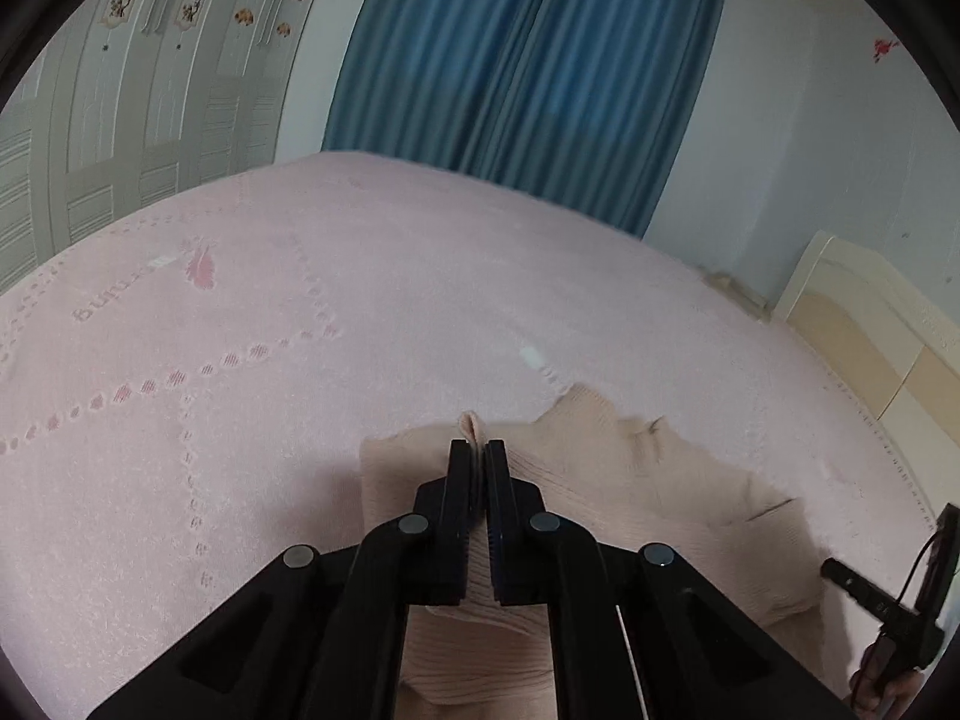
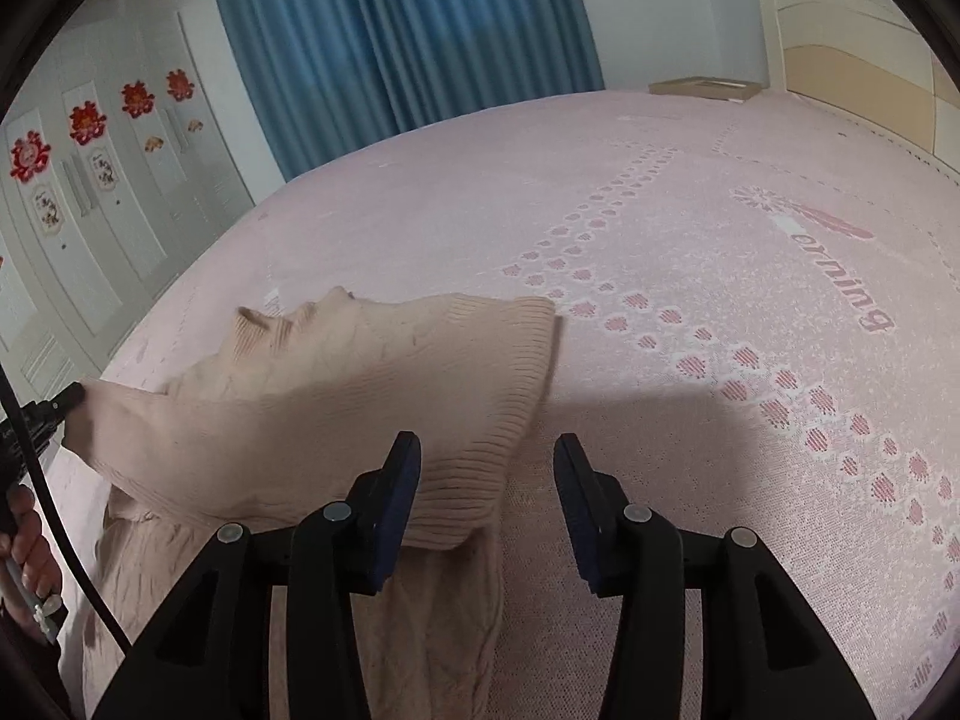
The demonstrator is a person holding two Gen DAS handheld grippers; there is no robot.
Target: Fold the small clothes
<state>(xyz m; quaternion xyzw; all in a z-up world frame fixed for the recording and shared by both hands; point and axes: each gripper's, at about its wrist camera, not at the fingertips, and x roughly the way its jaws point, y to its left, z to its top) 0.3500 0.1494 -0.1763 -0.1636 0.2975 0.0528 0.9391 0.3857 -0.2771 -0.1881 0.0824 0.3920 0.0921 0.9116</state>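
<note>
Beige ribbed sweater (image 2: 336, 396), partly lifted, pinched in left tool (image 1: 478, 450)

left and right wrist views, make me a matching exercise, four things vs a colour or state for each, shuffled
Things:
1. sweater
2. curtain
3. left gripper
4. right gripper

Colours or states:
A. blue, hanging behind the bed
B. jaws apart, nothing pinched
C. beige knit, partly lifted off the bed
D. clamped on a fold of fabric

Pairs: 1-C, 2-A, 3-D, 4-B
</note>
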